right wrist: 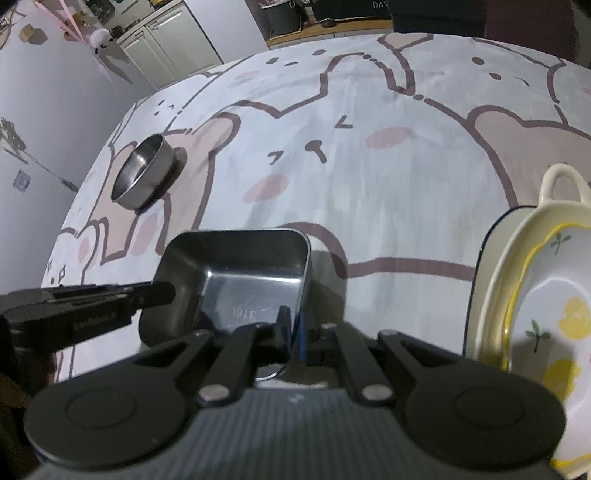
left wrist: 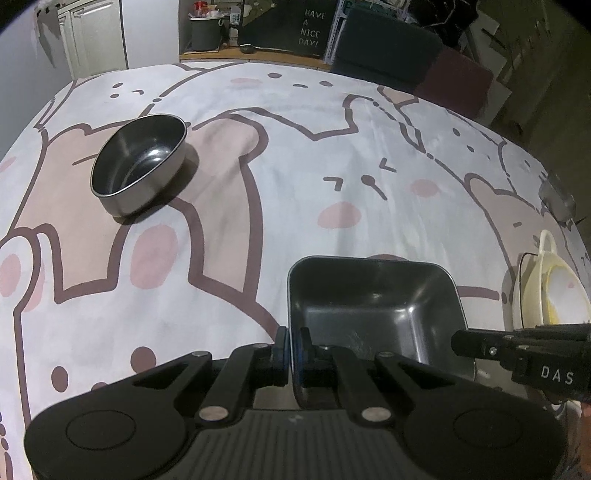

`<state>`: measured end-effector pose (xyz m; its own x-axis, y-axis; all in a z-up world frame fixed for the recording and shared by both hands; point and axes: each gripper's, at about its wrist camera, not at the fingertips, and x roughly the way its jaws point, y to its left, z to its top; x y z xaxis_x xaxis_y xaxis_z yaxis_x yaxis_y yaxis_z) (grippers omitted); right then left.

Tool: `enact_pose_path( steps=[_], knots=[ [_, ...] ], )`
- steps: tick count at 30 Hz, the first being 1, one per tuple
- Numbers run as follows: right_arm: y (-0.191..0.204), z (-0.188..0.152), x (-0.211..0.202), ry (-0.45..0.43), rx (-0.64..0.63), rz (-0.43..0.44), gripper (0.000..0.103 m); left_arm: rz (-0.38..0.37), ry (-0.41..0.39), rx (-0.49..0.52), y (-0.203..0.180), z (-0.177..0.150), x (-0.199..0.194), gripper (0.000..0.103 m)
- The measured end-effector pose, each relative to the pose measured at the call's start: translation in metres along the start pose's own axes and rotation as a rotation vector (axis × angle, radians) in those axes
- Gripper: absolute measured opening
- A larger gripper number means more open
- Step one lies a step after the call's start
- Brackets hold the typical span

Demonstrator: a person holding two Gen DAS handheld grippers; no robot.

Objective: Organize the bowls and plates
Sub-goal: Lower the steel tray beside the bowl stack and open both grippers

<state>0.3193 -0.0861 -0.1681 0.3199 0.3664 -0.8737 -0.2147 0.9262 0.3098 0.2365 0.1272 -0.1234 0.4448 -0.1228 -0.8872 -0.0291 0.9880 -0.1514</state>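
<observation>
A square steel dish (left wrist: 373, 306) sits near the table's front; both grippers are shut on it. My left gripper (left wrist: 294, 350) pinches its left wall. My right gripper (right wrist: 294, 332) pinches its right wall and also shows in the left wrist view (left wrist: 480, 343). The dish fills the near centre of the right wrist view (right wrist: 240, 273). A round steel bowl (left wrist: 140, 162) stands alone at the far left, also in the right wrist view (right wrist: 146, 171). A stack of cream plates with yellow flowers (right wrist: 535, 295) lies to the right.
The table wears a cartoon bear-and-bunny cloth (left wrist: 295, 155). A small grey object (left wrist: 557, 199) lies at its right edge. Cabinets (left wrist: 96, 33) and a dark "HAVE A NICE DAY" sign (left wrist: 310, 29) stand beyond the table.
</observation>
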Motion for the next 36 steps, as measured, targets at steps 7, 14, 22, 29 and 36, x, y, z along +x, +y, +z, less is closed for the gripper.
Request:
enact_pose_path(
  steps=[7, 14, 22, 29, 36],
  knots=[
    [0.0, -0.001, 0.002, 0.016, 0.003, 0.0, 0.006, -0.004, 0.005, -0.003, 0.0, -0.002, 0.0, 0.004],
    [-0.003, 0.0, 0.001, 0.03, 0.021, 0.009, 0.01, -0.01, 0.013, 0.006, -0.002, -0.004, -0.003, 0.015],
    [-0.003, -0.003, -0.005, 0.014, 0.012, -0.007, 0.019, -0.006, 0.007, -0.005, 0.003, -0.01, -0.016, 0.033],
    [-0.004, -0.007, -0.021, -0.022, 0.007, -0.019, 0.052, -0.018, -0.022, 0.005, 0.004, -0.018, -0.036, 0.059],
    [0.0, -0.018, -0.045, -0.063, -0.023, -0.032, 0.074, -0.025, -0.067, 0.022, 0.0, -0.029, -0.061, 0.093]
  ],
)
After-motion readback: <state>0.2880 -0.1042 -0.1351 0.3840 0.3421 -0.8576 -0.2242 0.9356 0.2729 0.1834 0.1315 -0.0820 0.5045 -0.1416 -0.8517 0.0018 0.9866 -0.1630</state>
